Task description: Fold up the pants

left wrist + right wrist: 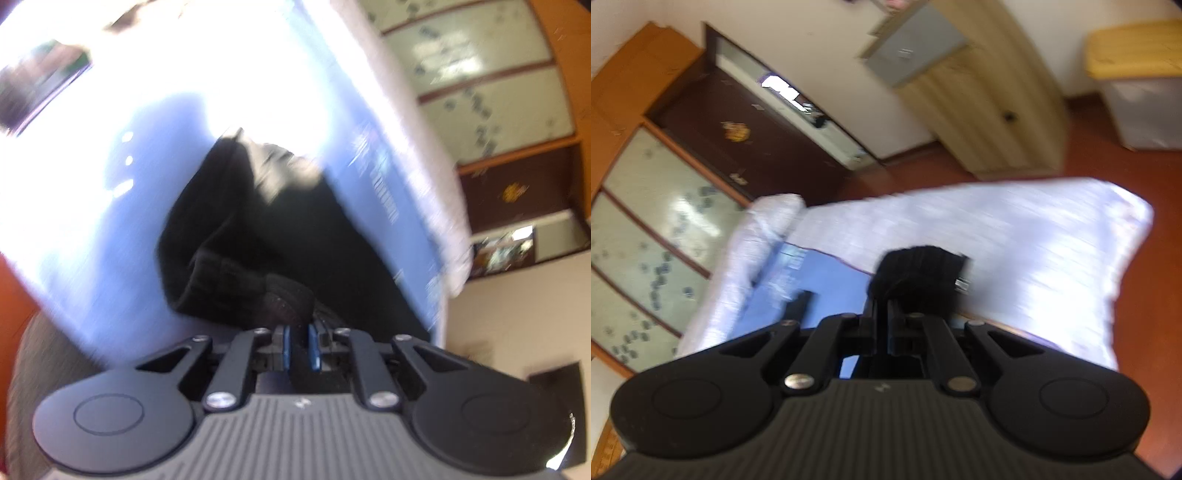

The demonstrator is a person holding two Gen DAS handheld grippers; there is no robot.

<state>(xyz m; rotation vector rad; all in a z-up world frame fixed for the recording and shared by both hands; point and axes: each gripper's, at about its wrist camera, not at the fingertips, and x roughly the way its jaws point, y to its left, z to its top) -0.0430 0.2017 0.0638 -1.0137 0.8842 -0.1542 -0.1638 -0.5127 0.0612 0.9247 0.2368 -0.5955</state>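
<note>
Black pants (258, 229) hang and drape over a blue sheet (110, 221) on the bed in the left wrist view. My left gripper (298, 338) is shut on a bunched edge of the pants, cloth between its blue pads. In the right wrist view my right gripper (884, 310) is shut on another bunch of the black pants (919, 280), lifted above the bed. Both views are motion-blurred.
The bed has a white quilt (1015, 240) and a blue sheet (827, 284). A wardrobe with glass panels (653, 221), a dark door (738, 140), a wooden cabinet (990, 110) and a yellow-lidded bin (1141, 85) stand around on the red floor.
</note>
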